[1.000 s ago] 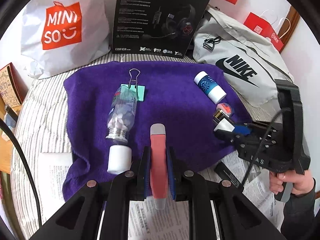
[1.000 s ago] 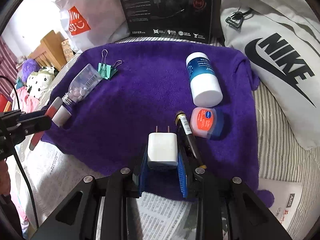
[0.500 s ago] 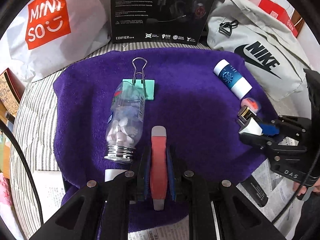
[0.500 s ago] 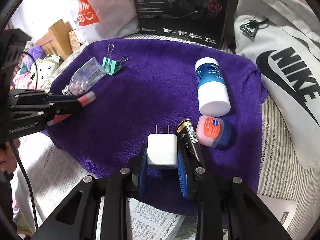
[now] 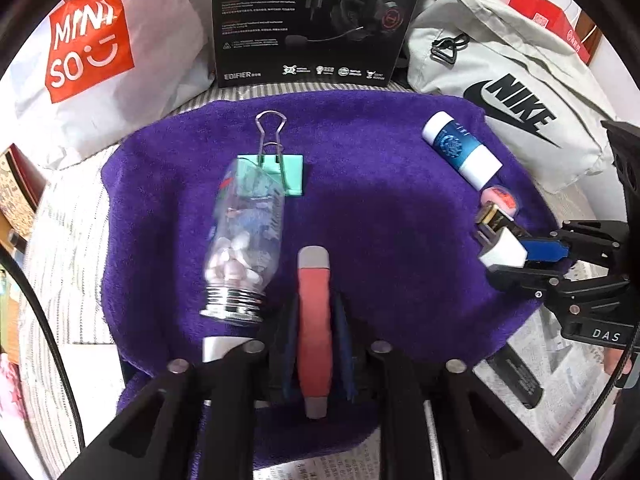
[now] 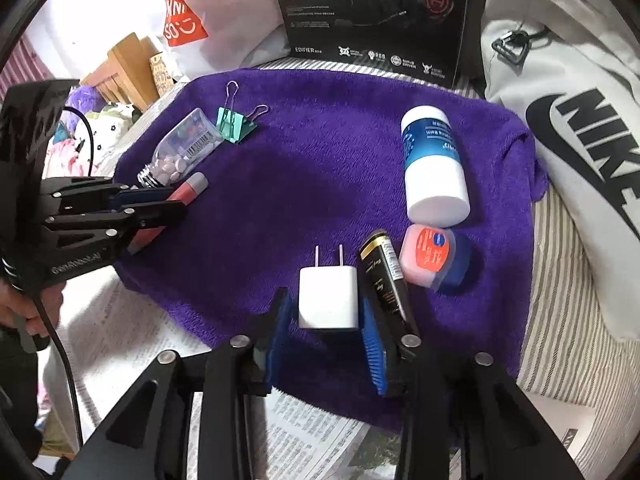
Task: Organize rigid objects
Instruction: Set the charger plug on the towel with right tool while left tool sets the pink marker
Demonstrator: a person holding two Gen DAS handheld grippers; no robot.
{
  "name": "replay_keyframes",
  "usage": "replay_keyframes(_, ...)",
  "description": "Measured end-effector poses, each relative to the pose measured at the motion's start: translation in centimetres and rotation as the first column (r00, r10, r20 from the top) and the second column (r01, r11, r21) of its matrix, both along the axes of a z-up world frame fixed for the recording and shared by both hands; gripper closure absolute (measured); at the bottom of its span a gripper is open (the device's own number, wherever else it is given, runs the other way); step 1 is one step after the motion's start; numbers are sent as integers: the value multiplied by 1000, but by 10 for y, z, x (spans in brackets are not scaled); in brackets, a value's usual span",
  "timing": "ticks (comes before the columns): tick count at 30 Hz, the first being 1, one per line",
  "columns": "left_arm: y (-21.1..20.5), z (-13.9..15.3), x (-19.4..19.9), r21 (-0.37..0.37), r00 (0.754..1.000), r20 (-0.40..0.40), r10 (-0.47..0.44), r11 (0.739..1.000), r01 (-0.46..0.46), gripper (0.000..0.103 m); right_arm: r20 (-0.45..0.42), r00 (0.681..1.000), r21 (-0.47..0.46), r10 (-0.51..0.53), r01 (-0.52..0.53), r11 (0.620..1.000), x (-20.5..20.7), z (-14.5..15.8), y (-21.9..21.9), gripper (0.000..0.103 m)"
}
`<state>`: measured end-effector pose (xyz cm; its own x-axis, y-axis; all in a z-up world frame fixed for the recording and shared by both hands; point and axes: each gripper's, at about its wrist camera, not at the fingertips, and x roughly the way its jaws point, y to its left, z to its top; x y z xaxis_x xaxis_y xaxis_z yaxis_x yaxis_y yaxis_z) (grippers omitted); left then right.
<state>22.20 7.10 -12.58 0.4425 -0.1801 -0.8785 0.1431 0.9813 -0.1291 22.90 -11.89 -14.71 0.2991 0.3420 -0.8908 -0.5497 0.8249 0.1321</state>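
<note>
My left gripper point(image 5: 314, 312) is shut on a red and grey tube point(image 5: 315, 312), low over the purple towel point(image 5: 384, 184) beside a clear pill bottle point(image 5: 244, 240) and a green binder clip point(image 5: 280, 168). My right gripper point(image 6: 326, 312) has opened; a white plug adapter point(image 6: 328, 298) lies on the towel between its blue pads point(image 6: 280, 320), with a gap on the left side. A black and gold tube point(image 6: 382, 276), a small pink jar point(image 6: 430, 258) and a blue and white bottle point(image 6: 434, 168) lie to its right.
A black headphone box point(image 5: 316, 20), a Miniso bag point(image 5: 92, 56) and a grey Nike bag point(image 5: 508, 92) stand behind the towel. Newspaper point(image 6: 132, 344) covers the near bed. A black object point(image 5: 516, 376) lies on it at the right.
Both grippers moved forward over the towel. The right jaws spread apart and the adapter now rests between them. The left gripper still holds the red tube, closer to the pill bottle.
</note>
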Motion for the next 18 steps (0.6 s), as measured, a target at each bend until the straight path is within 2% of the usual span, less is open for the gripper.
replay_keyframes(2,0,0,0,-30,1000,-13,-6,1000,6,66,-9,1000,0,-9,9,1000,-1,1,-2,67)
replay_keyframes(3,-1,0,-2,-35,1000,-19,-6,999,6,65,-13,1000,3,-16,16,1000,-2,2,-4,67)
replay_keyframes(7,-2,4,-12,-26,999,-39,26,999,-27,64,0,1000,6,-26,26,1000,-11,11,-9,67)
replay_keyframes(18,4,46,-86,-31,996,50,70,997,-69,64,98,992,79,-82,74,994,-83,56,-54,66)
